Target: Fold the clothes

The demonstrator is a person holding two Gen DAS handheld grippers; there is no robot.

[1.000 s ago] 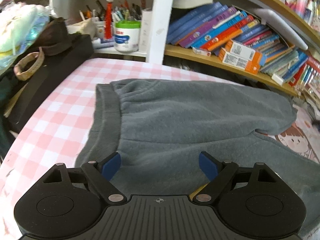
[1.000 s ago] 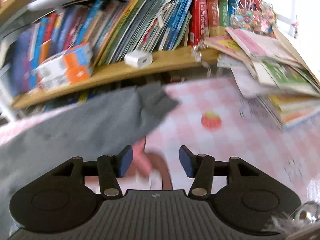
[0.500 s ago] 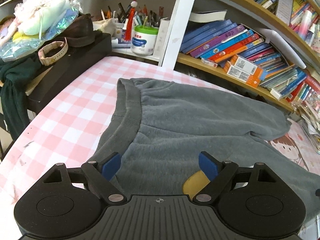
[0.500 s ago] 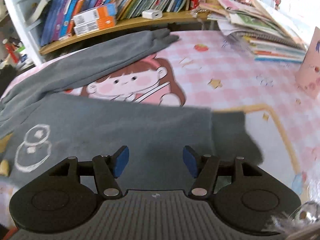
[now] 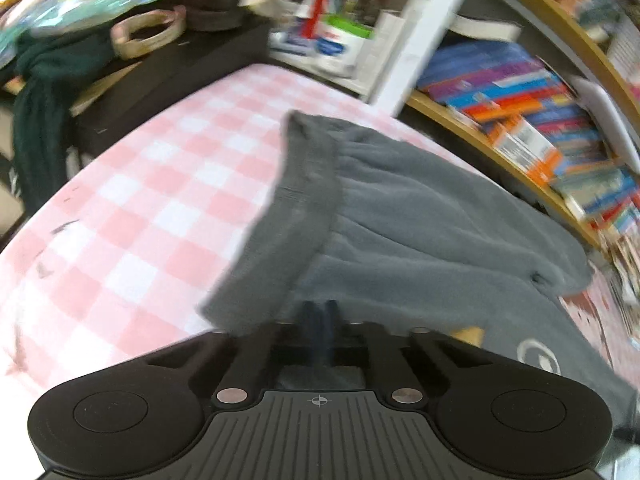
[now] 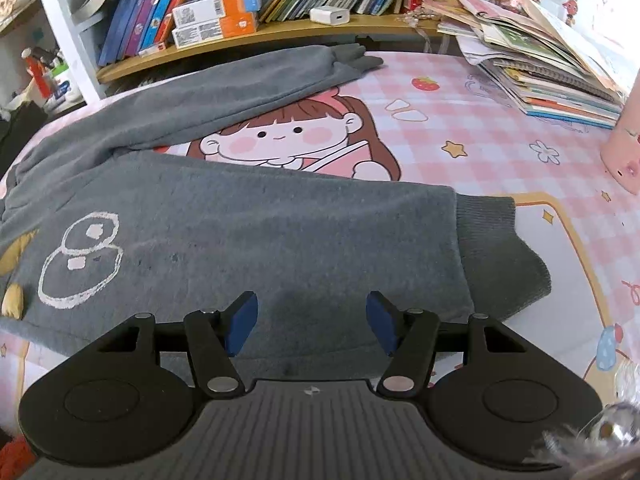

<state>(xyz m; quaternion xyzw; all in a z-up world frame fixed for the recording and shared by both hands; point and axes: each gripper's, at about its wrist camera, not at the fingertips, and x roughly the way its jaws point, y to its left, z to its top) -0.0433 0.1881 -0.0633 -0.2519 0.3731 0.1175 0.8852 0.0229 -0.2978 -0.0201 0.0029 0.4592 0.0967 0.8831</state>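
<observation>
Grey fleece trousers (image 5: 420, 216) lie spread on the pink checked tablecloth (image 5: 132, 216). In the left wrist view the ribbed waistband (image 5: 296, 208) runs away from me, and my left gripper (image 5: 319, 320) is shut on its near corner; the view is blurred. In the right wrist view the near leg (image 6: 240, 232) lies across, with a white outline print (image 6: 80, 260) and a ribbed cuff (image 6: 496, 240) at the right. The far leg (image 6: 224, 88) lies along the shelf. My right gripper (image 6: 312, 320) is open, just above the near leg's front edge.
A wooden shelf of books (image 6: 248, 4) runs along the table's far side. A stack of magazines (image 6: 548, 64) sits at the back right, a pink cup (image 6: 624, 156) at the right edge. A black box (image 5: 168, 80) with clutter stands at the left.
My left gripper has closed on the waistband's near corner and the view shifted, now blurred. My right gripper stays open and has come a little closer to the near leg.
</observation>
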